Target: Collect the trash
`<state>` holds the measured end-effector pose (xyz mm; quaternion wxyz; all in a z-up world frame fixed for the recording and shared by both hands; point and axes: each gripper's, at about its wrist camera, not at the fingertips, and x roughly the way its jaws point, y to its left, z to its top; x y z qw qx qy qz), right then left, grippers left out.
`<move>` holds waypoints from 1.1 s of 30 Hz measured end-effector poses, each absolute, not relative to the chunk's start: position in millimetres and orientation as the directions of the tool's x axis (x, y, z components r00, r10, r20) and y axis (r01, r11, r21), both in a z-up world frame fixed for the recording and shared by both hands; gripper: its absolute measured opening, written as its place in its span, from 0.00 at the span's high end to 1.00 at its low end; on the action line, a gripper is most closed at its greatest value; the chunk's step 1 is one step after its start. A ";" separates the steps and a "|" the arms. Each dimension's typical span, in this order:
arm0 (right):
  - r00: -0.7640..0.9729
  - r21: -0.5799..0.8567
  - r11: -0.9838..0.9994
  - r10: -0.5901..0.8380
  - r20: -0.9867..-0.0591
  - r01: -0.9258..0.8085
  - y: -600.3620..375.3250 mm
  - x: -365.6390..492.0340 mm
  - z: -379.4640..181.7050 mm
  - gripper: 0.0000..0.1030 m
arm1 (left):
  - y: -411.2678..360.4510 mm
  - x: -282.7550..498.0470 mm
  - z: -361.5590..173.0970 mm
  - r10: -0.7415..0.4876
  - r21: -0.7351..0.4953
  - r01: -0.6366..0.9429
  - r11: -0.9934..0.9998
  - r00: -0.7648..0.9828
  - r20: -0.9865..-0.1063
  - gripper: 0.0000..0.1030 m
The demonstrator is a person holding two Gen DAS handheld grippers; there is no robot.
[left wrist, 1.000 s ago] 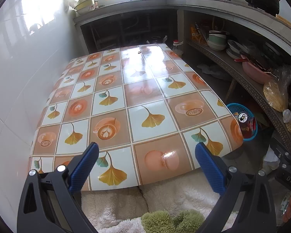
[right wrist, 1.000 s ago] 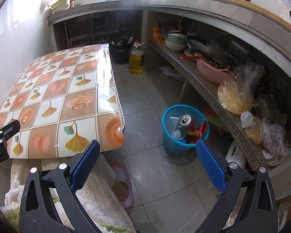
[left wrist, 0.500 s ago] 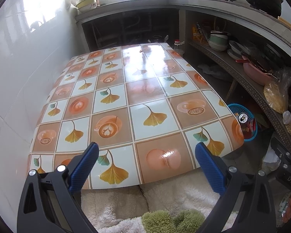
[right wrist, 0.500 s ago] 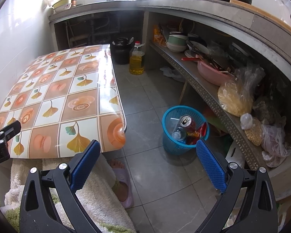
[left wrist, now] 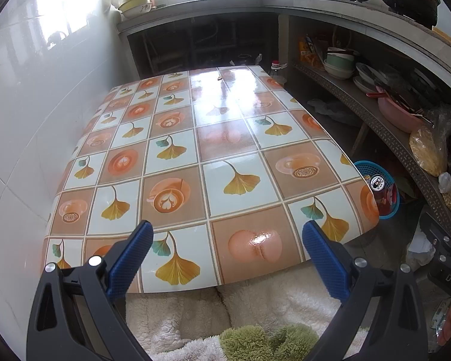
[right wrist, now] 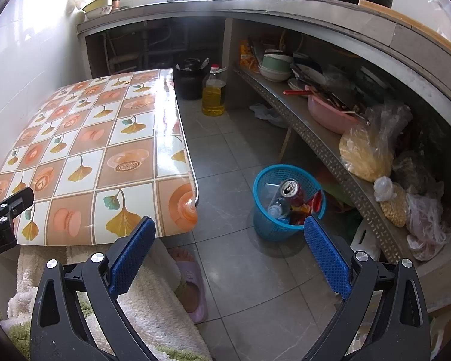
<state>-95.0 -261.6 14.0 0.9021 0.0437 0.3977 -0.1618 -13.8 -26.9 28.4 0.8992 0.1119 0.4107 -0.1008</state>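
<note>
At the near edge of the table [left wrist: 213, 180], the left gripper [left wrist: 225, 258] is hovering with its jaws spread wide and nothing between them. The right gripper [right wrist: 230, 249] is hanging over the floor tiles just off the table's corner, equally wide and equally empty. Under both, a fleecy robe [right wrist: 153, 288] is covering the person's lap, and a foot in a slipper [right wrist: 192, 285] is resting on the floor.

Further out, the blue basket [right wrist: 273, 225] is standing on the floor between table and shelf, already holding a can [right wrist: 291, 191], a bottle and wrappers. The collecting looks mostly done.

One small dark scrap [left wrist: 220, 77] is lying near the table's far end; what it is cannot be told. Reaching it means stretching across the glossy cloth, where wide fingers could slide over something so flat. A careless swing could also tip the light basket.

Only the left view is showing that scrap. Only the right view is showing the basket's contents, the oil bottle [right wrist: 214, 94] and the black bin [right wrist: 191, 81] beyond the table.
</note>
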 end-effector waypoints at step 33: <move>0.632 -0.053 0.944 -0.259 -0.730 0.326 -260.5 -94.1 14.1 0.08 | -24.5 -12.6 28.8 -0.091 0.115 0.273 0.955 0.640 -0.763 0.05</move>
